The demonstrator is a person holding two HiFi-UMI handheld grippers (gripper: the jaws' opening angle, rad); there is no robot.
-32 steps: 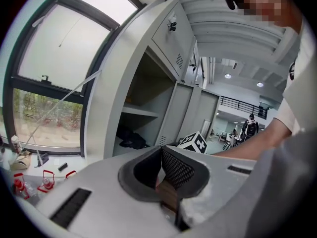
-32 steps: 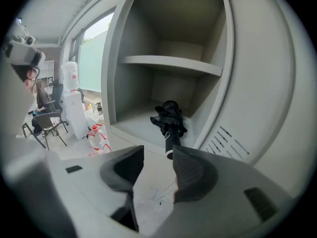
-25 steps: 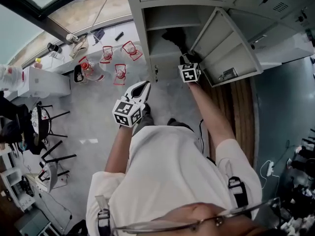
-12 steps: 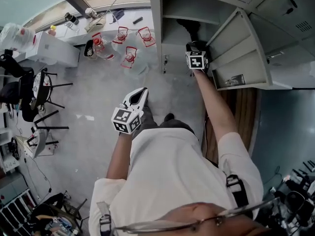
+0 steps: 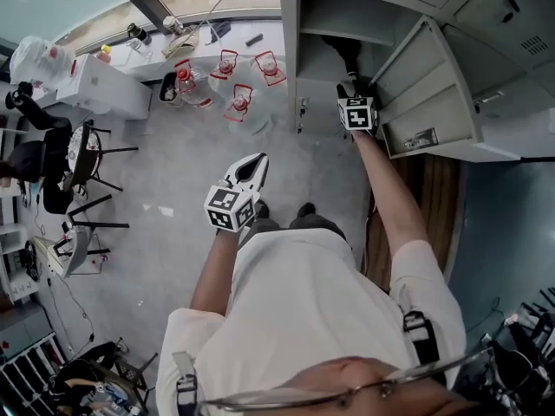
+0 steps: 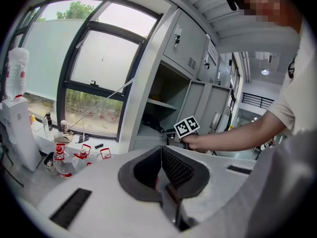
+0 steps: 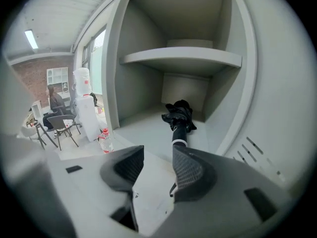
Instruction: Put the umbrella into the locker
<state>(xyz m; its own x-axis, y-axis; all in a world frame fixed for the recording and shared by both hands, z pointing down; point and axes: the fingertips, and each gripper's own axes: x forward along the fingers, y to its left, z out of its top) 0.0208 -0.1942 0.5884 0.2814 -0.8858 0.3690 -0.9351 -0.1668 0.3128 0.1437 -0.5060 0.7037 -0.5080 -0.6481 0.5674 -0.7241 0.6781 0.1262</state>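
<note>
Right gripper view: my right gripper (image 7: 157, 157) has its jaws opening with nothing pinched between them. The black folded umbrella (image 7: 181, 117) lies mid-frame on the locker (image 7: 143, 125) floor. My left gripper (image 6: 161, 152) is closed, empty.

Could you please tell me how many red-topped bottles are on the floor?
4, clustered left of the locker: left bottle, middle bottle, right bottle, front bottle; others may be hidden.

I see the black umbrella (image 7: 181, 117), folded, lying on the floor of the grey locker (image 7: 141, 83), under its shelf (image 7: 183, 57), with the handle end toward the opening. The door (image 5: 425, 94) stands open.
</note>
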